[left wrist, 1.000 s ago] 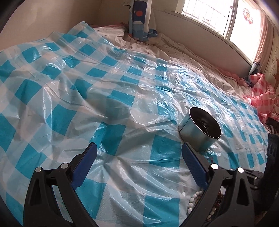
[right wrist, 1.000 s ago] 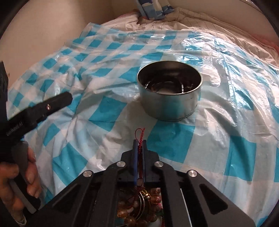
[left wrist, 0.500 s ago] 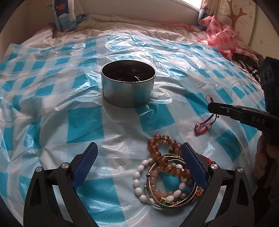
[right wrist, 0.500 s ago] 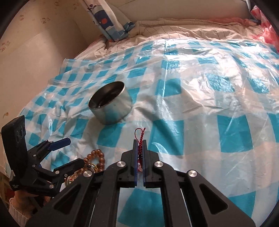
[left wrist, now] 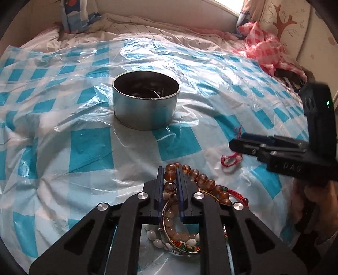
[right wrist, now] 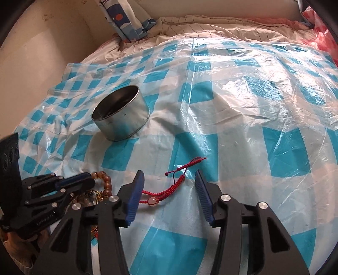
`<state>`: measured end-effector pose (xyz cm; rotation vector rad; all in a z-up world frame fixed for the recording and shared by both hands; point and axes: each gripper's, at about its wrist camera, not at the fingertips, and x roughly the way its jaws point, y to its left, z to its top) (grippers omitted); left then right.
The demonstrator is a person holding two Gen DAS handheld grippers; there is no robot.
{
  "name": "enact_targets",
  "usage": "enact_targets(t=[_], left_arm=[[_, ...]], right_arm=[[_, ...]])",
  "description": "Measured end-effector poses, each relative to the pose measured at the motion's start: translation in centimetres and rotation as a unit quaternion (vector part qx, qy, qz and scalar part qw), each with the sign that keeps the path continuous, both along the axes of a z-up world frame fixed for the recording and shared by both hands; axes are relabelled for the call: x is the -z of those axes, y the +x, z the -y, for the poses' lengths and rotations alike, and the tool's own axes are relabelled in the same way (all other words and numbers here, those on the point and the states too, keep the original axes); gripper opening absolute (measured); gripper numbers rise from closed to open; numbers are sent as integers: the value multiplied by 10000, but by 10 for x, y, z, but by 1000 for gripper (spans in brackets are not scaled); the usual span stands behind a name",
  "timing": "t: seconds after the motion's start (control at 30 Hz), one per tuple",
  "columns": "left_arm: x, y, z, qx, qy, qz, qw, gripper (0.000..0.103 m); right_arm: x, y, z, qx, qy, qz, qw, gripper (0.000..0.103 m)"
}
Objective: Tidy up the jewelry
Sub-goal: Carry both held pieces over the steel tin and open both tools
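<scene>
A round metal tin (left wrist: 145,102) stands on the blue-checked plastic sheet, with jewelry inside; it also shows in the right wrist view (right wrist: 120,113). My left gripper (left wrist: 170,172) is shut on an amber bead bracelet (left wrist: 202,179) in a pile with a white bead bracelet (left wrist: 157,239) and a metal bangle. My right gripper (right wrist: 169,177) is open over a red cord bracelet (right wrist: 169,189) lying on the sheet; the cord also shows in the left wrist view (left wrist: 231,159).
The plastic sheet (right wrist: 243,105) covers a bed. A blue-and-white pillow (right wrist: 124,19) leans at the headboard. Pink checked cloth (left wrist: 262,48) lies at the far right. Walls close in at left and back.
My right gripper has opened and let the red cord bracelet drop onto the sheet. My left gripper has closed on the amber bead bracelet.
</scene>
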<state>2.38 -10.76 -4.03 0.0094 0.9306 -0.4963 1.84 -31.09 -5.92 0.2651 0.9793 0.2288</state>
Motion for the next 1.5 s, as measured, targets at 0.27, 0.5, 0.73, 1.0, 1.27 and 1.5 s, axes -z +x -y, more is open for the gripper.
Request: enact_targets(t=[0.27,0.5,0.73,1.0,1.27,1.5], left_arm=[[-11,9,-30,-530,-580,43,9969,10],[-16,8,-36,-560,-773,124,9954,10],[-26,4,-37,-544,-893,325,9940,10],[-56,13,-35,-387,-1218,466,9907,10],[-90,35,-18,-183,-1282,654,9894,10],[-98,62,-2,-114,-1298,715,9889,10]], right_arm=[[1,-1,-13,-267,-379,143,9988,5],[-23,-11,2,-95,237,718,9971,5],[-38,-16,7,-92,620,1017,9928,5],[-52,-12,3,-263,833,1251,9883,5],[-67,8,-5,-454,1044,1367,9841,5],[-81,34,-15,-565,1096,1505,9809,5]])
